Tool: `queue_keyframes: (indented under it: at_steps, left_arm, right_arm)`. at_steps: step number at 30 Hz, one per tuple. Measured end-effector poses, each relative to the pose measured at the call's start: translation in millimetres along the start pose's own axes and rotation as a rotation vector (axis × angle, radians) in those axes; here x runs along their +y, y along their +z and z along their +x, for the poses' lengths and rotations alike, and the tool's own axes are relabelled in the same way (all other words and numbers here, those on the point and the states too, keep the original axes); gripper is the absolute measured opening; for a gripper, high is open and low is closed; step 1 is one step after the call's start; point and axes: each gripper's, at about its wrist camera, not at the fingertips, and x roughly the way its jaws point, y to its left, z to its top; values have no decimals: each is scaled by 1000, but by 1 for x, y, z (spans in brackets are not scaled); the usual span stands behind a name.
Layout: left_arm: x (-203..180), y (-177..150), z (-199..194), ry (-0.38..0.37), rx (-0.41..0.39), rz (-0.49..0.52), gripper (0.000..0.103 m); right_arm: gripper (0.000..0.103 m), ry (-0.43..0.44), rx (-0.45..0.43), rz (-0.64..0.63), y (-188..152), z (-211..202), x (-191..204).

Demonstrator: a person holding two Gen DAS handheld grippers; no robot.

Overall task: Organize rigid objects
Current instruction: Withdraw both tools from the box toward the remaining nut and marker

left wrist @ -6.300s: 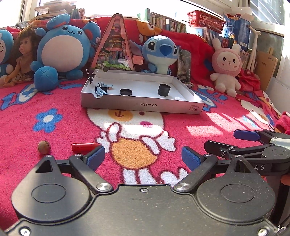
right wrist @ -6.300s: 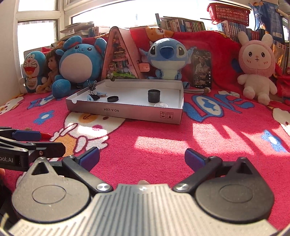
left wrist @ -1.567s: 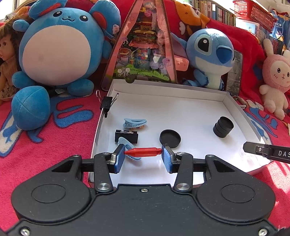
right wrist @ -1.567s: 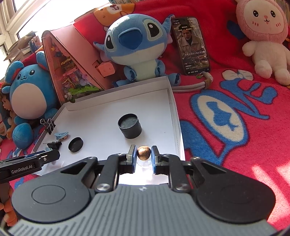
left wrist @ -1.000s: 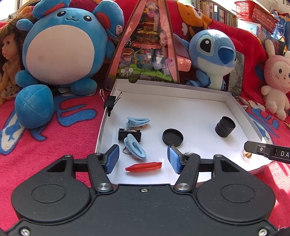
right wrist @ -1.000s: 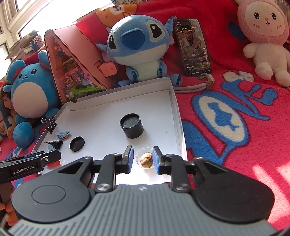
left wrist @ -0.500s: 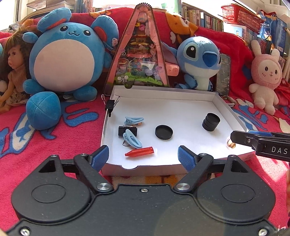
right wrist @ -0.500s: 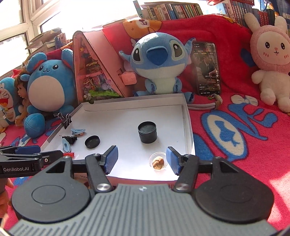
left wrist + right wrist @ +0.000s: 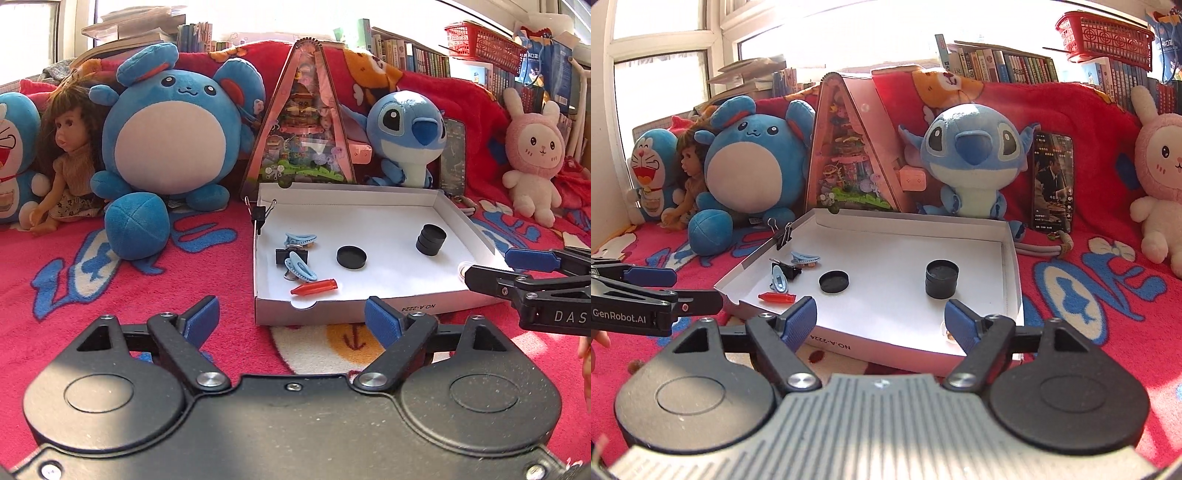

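Partly hidden items: in the right wrist view, a small clear dish (image 9: 946, 332) sits in the near right corner of the white box (image 9: 1010, 280) and is largely covered by the right gripper's right-hand fingertip; a brown object inside it shows only in part and cannot be identified. In the left wrist view, the same corner is cut off by the right gripper crossing in from the right edge, so only a sliver of the dish (image 9: 462, 266) shows. A small brown item on the red blanket (image 9: 1108, 332), below the left gripper in the right wrist view, is too small to make out.

Left gripper (image 9: 293, 319): fingers spread wide, nothing between them, no contact with any object. The front wall of the box lies just ahead of the fingertips.

Right gripper (image 9: 881, 319): jaws opening, nothing between the pads. The box front wall lies directly ahead.

Task items, all inside the box, ahead of the fingers: red cap (image 9: 314, 287) nearest the front wall, left of centre; two blue hair clips (image 9: 300, 266) and a black binder clip (image 9: 286, 254) beyond it; black lid (image 9: 351, 257) at centre; black jar (image 9: 430, 240) to the right.
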Motion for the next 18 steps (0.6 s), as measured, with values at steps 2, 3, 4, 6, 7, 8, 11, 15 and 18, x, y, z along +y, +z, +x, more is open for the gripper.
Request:
queue_keyframes:
  at_steps: [2,3,4,6,7,8,11,15,18]
  left_arm:
    - [5,-5,-8,5,-6,-6,85]
    - [8,-8,-12,8,-8,-10,85]
    - [12,-11,-15,15,-10,-16,85]
    - [20,-16,-22,35,-17,-41,85]
    - [25,-18,-25,43,-22,-53,85]
    - [31,-21,-28,52,-28,-66,85]
    - [46,-28,-37,81,-38,-102,85]
    - [60,-38,-46,107,-35,-134,85]
    - [64,-52,-53,130,-32,-147,85]
  right_arm:
    - [86,13,0,-12,-3,-3,6]
    - [86,20,2,-15,-5,-5,9]
    - [86,25,3,-17,-7,-6,11]
    - [87,34,4,-21,-12,-10,18]
    - [87,39,1,-24,-14,-13,21]
    - [89,44,-3,-24,-18,-16,26]
    - [90,59,-9,-26,-29,-23,38]
    - [90,66,-6,-30,-44,-28,55]
    - [90,72,-8,-29,-53,-30,65]
